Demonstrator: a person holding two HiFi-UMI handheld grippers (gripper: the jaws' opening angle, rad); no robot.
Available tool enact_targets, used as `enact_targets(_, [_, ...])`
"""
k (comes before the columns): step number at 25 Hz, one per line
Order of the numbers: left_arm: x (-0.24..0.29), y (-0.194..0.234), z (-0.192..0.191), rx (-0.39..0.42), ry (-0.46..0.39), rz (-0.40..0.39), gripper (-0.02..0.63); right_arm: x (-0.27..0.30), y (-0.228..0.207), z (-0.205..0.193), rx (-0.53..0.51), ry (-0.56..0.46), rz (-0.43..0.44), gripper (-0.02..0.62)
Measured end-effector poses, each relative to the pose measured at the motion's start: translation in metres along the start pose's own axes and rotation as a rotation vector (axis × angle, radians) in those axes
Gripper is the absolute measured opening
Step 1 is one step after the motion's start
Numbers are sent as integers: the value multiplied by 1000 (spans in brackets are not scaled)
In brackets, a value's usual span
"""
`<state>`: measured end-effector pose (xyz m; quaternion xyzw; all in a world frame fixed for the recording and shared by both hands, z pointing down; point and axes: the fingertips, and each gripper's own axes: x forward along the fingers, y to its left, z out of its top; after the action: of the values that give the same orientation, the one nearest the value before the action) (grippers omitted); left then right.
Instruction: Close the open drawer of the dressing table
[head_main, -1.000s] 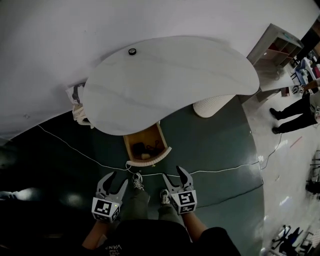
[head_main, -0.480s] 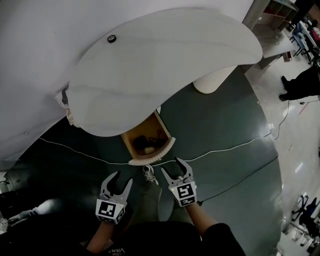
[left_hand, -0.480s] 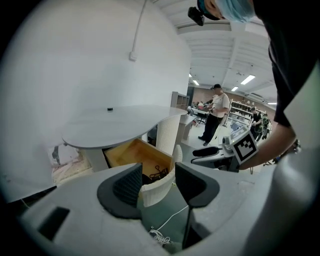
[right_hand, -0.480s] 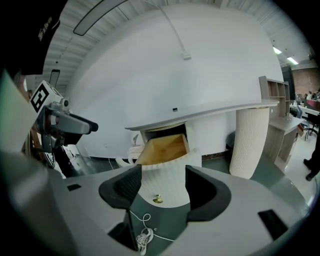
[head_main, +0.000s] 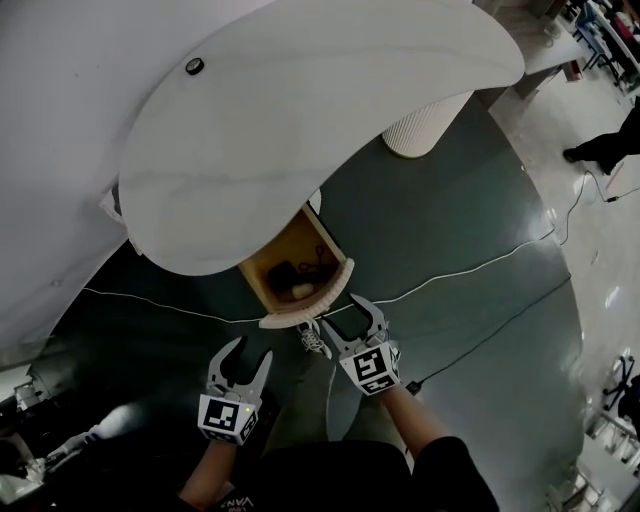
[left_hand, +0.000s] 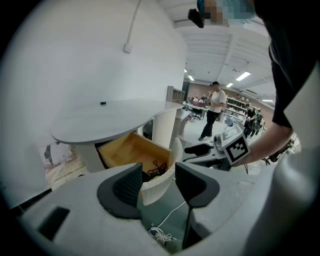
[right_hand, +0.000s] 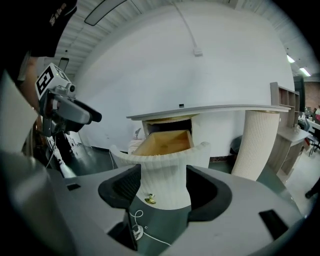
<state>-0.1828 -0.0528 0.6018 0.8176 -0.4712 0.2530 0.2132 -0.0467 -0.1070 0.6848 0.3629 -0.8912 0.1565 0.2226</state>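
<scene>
The white dressing table (head_main: 300, 130) has one drawer (head_main: 290, 265) pulled out under its curved top, with a wooden inside holding dark items. Its ribbed white front (head_main: 300, 312) faces me. My right gripper (head_main: 352, 322) is open, its tips close to the right end of that front. In the right gripper view the ribbed front (right_hand: 165, 170) and its small gold knob (right_hand: 149, 200) show between the open jaws of the right gripper (right_hand: 163, 187); contact cannot be told. My left gripper (head_main: 252, 352) is open and empty, lower left, short of the drawer (left_hand: 132, 152).
A white cable (head_main: 450, 275) runs across the dark floor in front of the drawer. A ribbed pedestal leg (head_main: 425, 125) stands to the right. The holder's shoe (head_main: 315, 340) is beside the right gripper. A small black object (head_main: 194, 66) lies on the tabletop. People (left_hand: 212, 112) stand far off.
Both grippers have moved forward toward the drawer. The right one now sits near the drawer front, and the table fills more of the head view.
</scene>
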Motion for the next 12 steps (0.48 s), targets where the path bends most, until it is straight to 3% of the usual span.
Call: enact_targets(12, [18,4,11,23,-17,-42,199,14,0,-8,-52,29,53,265])
